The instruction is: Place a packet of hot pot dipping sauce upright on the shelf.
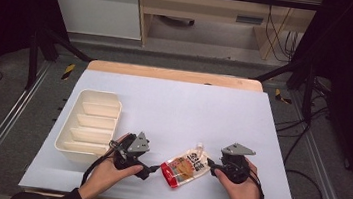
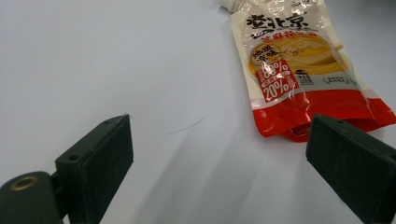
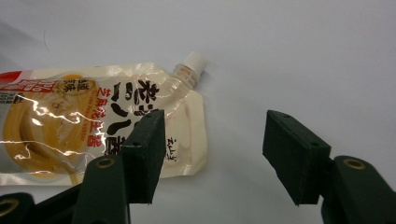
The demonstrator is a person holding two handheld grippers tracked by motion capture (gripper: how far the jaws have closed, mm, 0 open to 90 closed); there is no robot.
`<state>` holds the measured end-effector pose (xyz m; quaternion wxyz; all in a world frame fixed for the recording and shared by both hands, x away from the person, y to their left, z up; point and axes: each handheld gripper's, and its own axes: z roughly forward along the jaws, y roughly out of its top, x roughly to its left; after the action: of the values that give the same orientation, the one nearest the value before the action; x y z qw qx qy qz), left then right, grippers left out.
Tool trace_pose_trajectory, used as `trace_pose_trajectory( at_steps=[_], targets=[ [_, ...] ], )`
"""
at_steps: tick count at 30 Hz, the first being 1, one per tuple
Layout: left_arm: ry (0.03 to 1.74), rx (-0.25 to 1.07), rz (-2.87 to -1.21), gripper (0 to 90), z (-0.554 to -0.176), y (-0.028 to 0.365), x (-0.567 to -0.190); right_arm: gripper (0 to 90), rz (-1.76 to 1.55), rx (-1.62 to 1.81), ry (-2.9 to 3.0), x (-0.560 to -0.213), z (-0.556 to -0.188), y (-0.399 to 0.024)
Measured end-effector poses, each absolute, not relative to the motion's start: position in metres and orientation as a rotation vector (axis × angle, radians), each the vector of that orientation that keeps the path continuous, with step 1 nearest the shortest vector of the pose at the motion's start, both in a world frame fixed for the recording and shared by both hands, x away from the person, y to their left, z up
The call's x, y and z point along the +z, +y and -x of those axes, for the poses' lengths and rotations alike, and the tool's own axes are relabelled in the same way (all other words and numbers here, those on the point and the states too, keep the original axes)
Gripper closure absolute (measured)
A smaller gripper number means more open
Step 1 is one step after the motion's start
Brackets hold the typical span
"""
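Observation:
A sauce pouch (image 1: 186,167) with a red bottom, yellow print and a white screw cap lies flat on the white table sheet, between both grippers. My left gripper (image 1: 152,170) is just left of its red end, jaws wide apart with nothing between them; in the left gripper view the pouch (image 2: 299,70) lies ahead to the right, its red edge near the right pad (image 2: 350,163). My right gripper (image 1: 211,167) sits at the pouch's right side, jaws apart; in the right gripper view the pouch (image 3: 70,126) lies flat behind the left pad (image 3: 144,149), and the gap holds bare table.
A cream tray (image 1: 89,126) with several divided compartments stands at the left, close behind my left hand. The table sheet (image 1: 179,105) stretches back to a wooden edge (image 1: 174,75). Black frame posts and cables flank the table.

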<state>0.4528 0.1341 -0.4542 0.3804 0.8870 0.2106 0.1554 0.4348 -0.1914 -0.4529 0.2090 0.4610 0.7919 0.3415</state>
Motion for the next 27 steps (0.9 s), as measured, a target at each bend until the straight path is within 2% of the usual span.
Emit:
trace_pose_trajectory(
  at_steps=[16,27],
  targets=[
    [0.576,0.389,-2.242,6.2,-0.432,0.144,-0.453,47.0,-1.329,0.999,2.265,-0.457,-0.438,-0.187],
    [0.615,0.426,-2.213,7.0,-0.442,0.144,-0.454,42.2,-1.313,0.976,2.345,-0.464,-0.443,-0.175]
  ],
)
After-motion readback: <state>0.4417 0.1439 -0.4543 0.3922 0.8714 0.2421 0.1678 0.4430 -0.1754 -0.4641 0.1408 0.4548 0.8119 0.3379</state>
